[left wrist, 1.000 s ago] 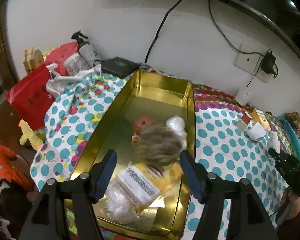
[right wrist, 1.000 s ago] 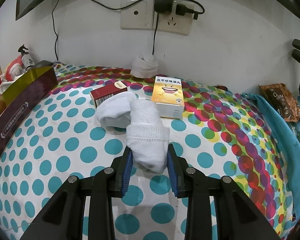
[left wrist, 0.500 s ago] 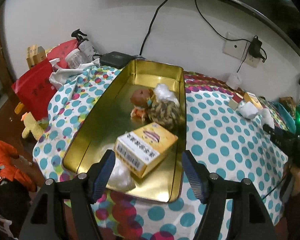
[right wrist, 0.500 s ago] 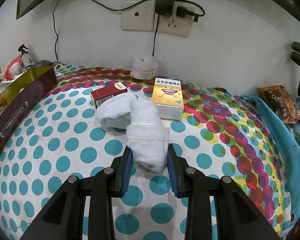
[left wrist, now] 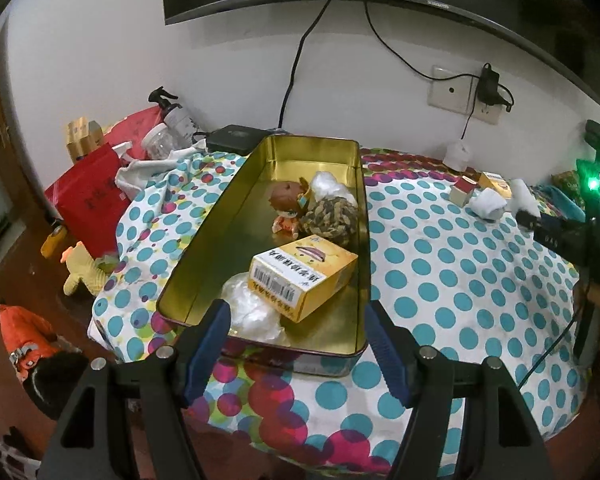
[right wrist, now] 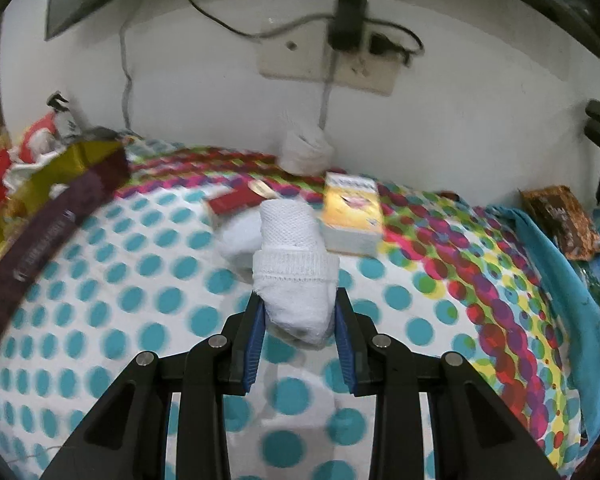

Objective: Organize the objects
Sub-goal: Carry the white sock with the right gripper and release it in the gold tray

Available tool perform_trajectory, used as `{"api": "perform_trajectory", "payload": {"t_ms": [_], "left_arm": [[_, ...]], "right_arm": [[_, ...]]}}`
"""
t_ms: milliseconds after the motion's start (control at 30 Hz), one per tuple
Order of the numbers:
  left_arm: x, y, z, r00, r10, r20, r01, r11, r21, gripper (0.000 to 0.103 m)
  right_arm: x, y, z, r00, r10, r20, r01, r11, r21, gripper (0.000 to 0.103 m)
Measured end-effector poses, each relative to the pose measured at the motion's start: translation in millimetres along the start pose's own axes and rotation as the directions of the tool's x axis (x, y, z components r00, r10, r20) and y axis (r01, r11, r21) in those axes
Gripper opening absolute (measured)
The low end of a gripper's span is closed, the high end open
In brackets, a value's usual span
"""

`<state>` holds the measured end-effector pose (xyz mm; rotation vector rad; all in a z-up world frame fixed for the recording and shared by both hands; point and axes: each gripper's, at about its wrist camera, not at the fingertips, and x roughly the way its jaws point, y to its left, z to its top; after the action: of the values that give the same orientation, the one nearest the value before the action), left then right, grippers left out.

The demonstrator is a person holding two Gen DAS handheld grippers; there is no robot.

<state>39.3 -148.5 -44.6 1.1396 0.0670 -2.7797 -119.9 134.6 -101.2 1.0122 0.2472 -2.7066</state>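
Note:
My right gripper (right wrist: pixel 299 312) is shut on a rolled white sock (right wrist: pixel 292 272) and holds it above the polka-dot cloth. A second white sock (right wrist: pixel 240 244), a red box (right wrist: pixel 236 200) and a yellow box (right wrist: pixel 352 208) lie behind it. My left gripper (left wrist: pixel 298 320) is open and empty, just in front of the near end of the gold tin tray (left wrist: pixel 312 148). The tray holds a yellow box (left wrist: pixel 304 276), a plastic bag (left wrist: pixel 252 312), a doll (left wrist: pixel 286 204) and a brown ball (left wrist: pixel 332 216). The right gripper also shows in the left wrist view (left wrist: pixel 524 216).
A white roll (right wrist: pixel 306 148) stands by the wall under the socket (right wrist: pixel 328 68). A blue cloth (right wrist: pixel 560 280) and a brown packet (right wrist: pixel 560 216) lie at the right edge. Red bag (left wrist: pixel 88 196), spray bottle (left wrist: pixel 176 120) and a black box (left wrist: pixel 232 138) crowd the left.
My left gripper has pulled back and up from over the tray, so the whole tray shows. My right gripper has lifted the sock off the cloth; its view is blurred by motion.

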Motion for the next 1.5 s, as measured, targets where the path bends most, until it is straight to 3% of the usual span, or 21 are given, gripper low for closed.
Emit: {"api": "perform_trajectory", "payload": {"t_ms": [200,433,533,733,1067,1167,1300,1500], "left_arm": [[-6,15,0,1.0,-0.016,0.001,0.016,0.999,-0.05,0.071],[-21,34,0,1.0,-0.019,0.024,0.021,0.996,-0.089,0.071],[-25,46,-2,0.999,-0.005,0.033,0.009,0.993,-0.115,0.071],[-30,74,-4,0.999,0.026,0.04,-0.018,0.985,-0.173,0.071],[-21,86,-10,1.0,0.023,0.013,-0.02,0.98,-0.197,0.071],[-18,87,-9,1.0,0.021,0.009,-0.018,0.98,-0.2,0.071],[-17,83,-7,1.0,0.016,0.013,-0.013,0.981,-0.196,0.071],[-16,66,1,1.0,-0.004,0.026,0.008,0.987,-0.162,0.071]], "right_arm": [[-32,63,25,0.989,0.135,0.065,-0.129,0.987,-0.095,0.03],[-54,161,42,0.932,0.358,0.054,-0.34,0.915,-0.217,0.03],[-52,195,43,0.909,0.416,0.023,-0.398,0.883,-0.249,0.03],[-46,241,42,0.891,0.452,-0.026,-0.441,0.852,-0.283,0.03],[-32,270,42,0.887,0.456,-0.071,-0.454,0.835,-0.309,0.031],[-29,270,42,0.882,0.464,-0.085,-0.466,0.829,-0.31,0.036],[-34,266,43,0.889,0.455,-0.043,-0.444,0.837,-0.32,0.07],[-51,241,43,0.909,0.413,0.048,-0.373,0.861,-0.346,0.072]]}}
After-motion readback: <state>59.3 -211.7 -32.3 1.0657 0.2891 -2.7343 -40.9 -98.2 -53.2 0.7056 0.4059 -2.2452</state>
